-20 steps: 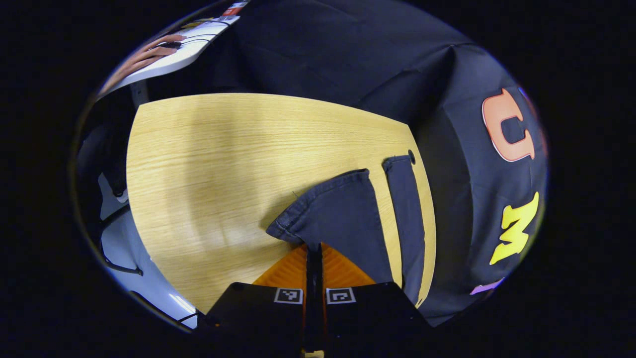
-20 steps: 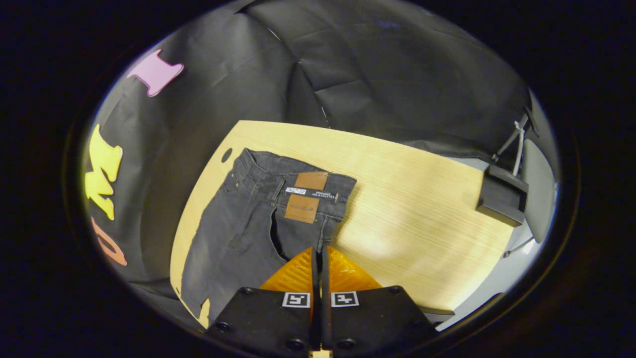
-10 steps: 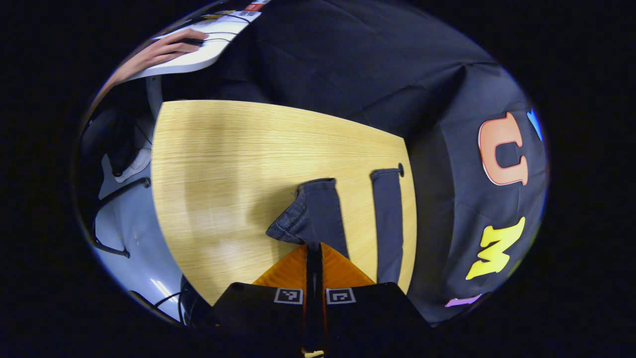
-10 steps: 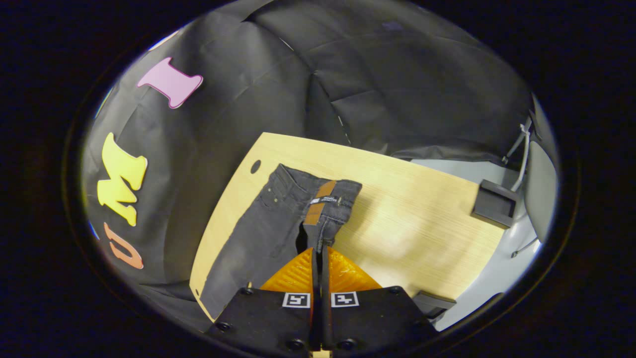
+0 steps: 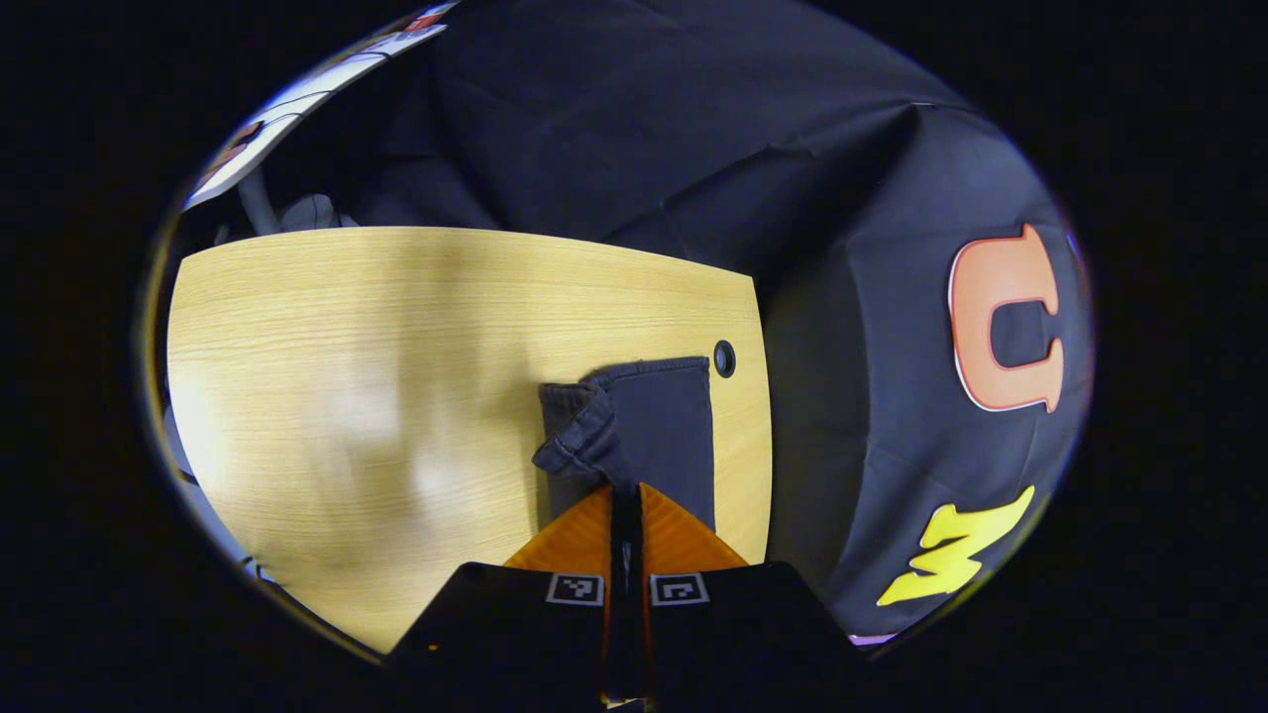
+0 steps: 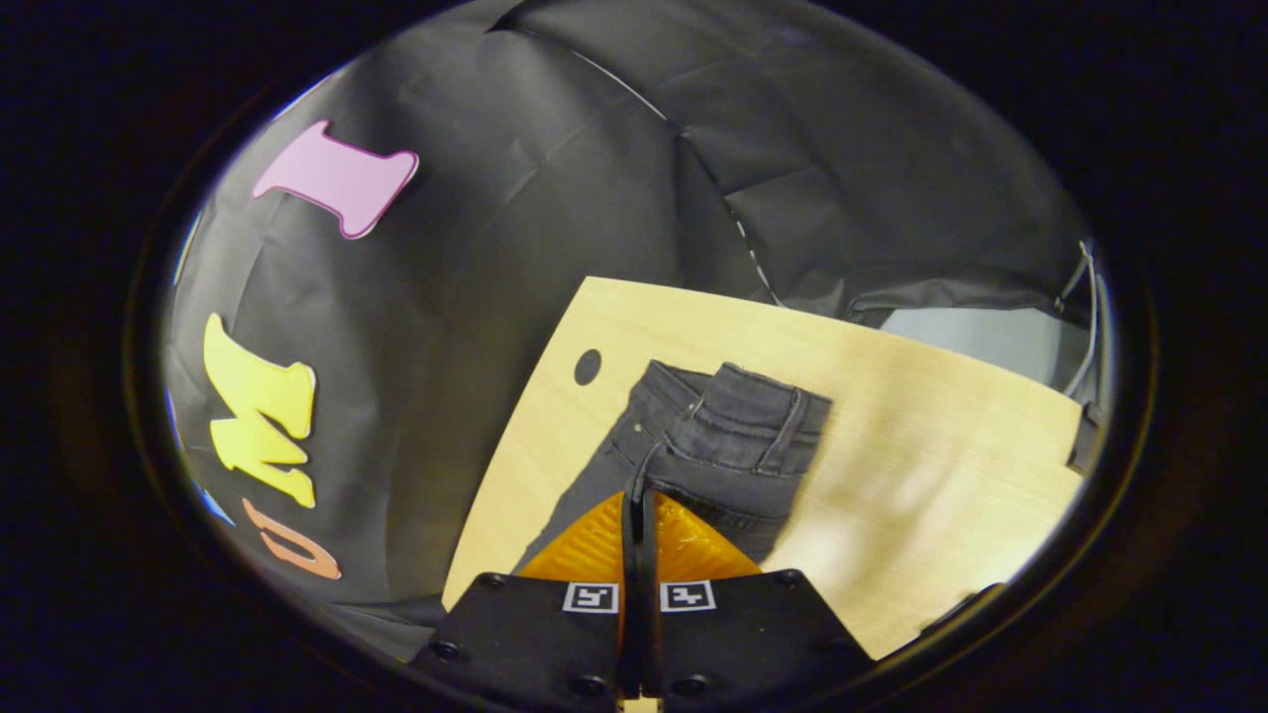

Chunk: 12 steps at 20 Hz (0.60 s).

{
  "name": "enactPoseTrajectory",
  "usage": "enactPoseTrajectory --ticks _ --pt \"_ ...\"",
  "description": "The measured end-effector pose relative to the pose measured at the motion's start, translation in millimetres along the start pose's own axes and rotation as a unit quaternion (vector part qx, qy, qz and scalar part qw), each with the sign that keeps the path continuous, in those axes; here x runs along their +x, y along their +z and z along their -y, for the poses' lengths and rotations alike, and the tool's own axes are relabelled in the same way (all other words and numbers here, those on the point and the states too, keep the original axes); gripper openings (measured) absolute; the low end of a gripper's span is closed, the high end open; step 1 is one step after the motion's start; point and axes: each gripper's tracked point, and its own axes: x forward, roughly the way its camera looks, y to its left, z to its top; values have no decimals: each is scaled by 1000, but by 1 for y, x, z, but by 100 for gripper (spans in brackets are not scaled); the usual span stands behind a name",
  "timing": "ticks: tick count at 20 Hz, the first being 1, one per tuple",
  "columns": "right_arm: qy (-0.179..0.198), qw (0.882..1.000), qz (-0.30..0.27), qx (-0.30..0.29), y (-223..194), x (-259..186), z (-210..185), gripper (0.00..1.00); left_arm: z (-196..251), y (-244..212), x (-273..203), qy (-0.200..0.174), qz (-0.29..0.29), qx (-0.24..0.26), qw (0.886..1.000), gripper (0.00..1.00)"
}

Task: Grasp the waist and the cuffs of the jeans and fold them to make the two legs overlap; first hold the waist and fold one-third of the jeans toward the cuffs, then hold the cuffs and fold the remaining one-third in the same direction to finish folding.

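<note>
Pale wood grain covers the table (image 5: 396, 376), the largest thing in both views, and it runs up to the black cloth wall (image 5: 634, 129) of the booth at its far side. Dark grey jeans (image 6: 733, 446) lie on that table near the edge beside the wall, with one leg folded over the other. In the right gripper view the waist (image 6: 763, 411) lies flat on the wood with its belt loops up, just right of a small round hole (image 6: 587, 367) in the table top. In the left gripper view the cuffs (image 5: 634, 396) lie stacked, the upper one bunched and curled at its near left corner, and a second round hole (image 5: 724, 358) sits just beside their far right corner. The right gripper (image 6: 642, 490) has its jaws closed tight on a fold of denim at the waist. The left gripper (image 5: 624, 493) likewise has its jaws pressed together on the curled hem of the upper cuff, lifting that corner slightly off the table.
</note>
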Motion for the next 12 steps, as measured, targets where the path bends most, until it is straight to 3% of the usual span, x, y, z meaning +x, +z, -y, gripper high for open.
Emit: enactPoseTrajectory --ticks 1,6,12 --pt "4 1000 1 -1 4 13 -10 1 10 0 12 4 -1 4 1000 3" --pt "9 1000 7 -5 18 79 -42 1 49 4 82 20 -3 37 999 3" --pt "-25 1000 6 -11 19 142 -34 1 70 0 155 35 -13 89 995 3"
